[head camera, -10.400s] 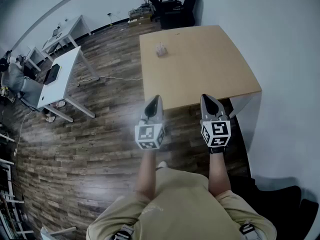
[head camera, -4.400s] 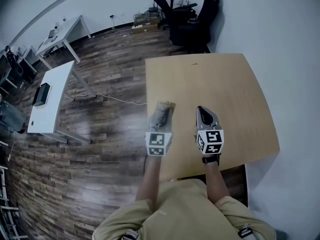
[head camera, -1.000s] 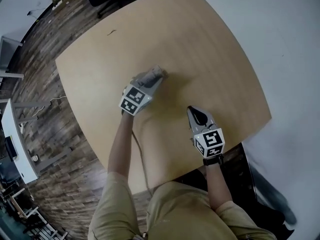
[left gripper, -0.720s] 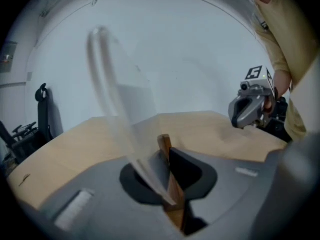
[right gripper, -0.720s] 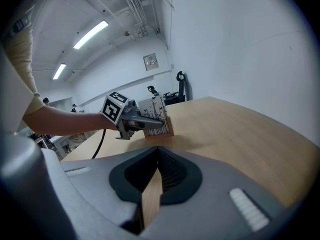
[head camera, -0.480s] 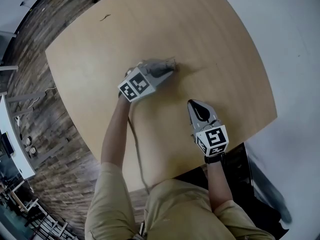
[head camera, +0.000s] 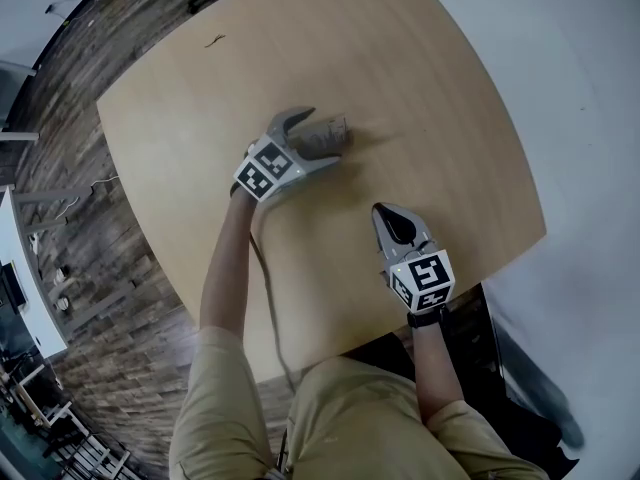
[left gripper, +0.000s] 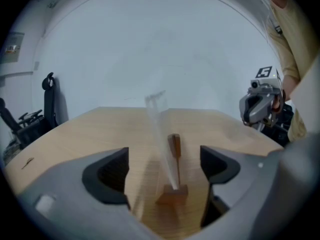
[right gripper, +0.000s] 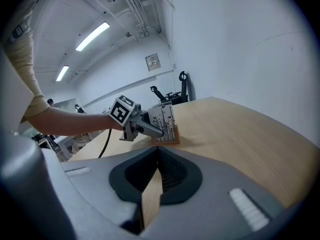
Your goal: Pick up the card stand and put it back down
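The card stand (head camera: 333, 132), a clear upright panel in a small wooden base, stands on the tan table (head camera: 450, 88). My left gripper (head camera: 325, 138) straddles it, and its jaws are opening with the stand between them. In the left gripper view the panel (left gripper: 161, 129) rises from its base (left gripper: 172, 195) between the spread jaws of my left gripper (left gripper: 164, 158), touching neither pad. My right gripper (head camera: 386, 214) hovers over the near right part of the table, shut and empty. The right gripper view shows the stand (right gripper: 165, 120) ahead with the left gripper (right gripper: 148, 127) at it.
The table's front edge (head camera: 330, 353) runs just below my right gripper. A white wall (head camera: 560, 58) borders the table's right side and wood floor (head camera: 90, 298) lies to the left. A small dark mark (head camera: 214, 40) sits near the table's far left corner.
The left gripper's jaws, shut on the card stand in the earlier frames, have spread wide apart. The stand rests on the table. The right gripper has stayed put.
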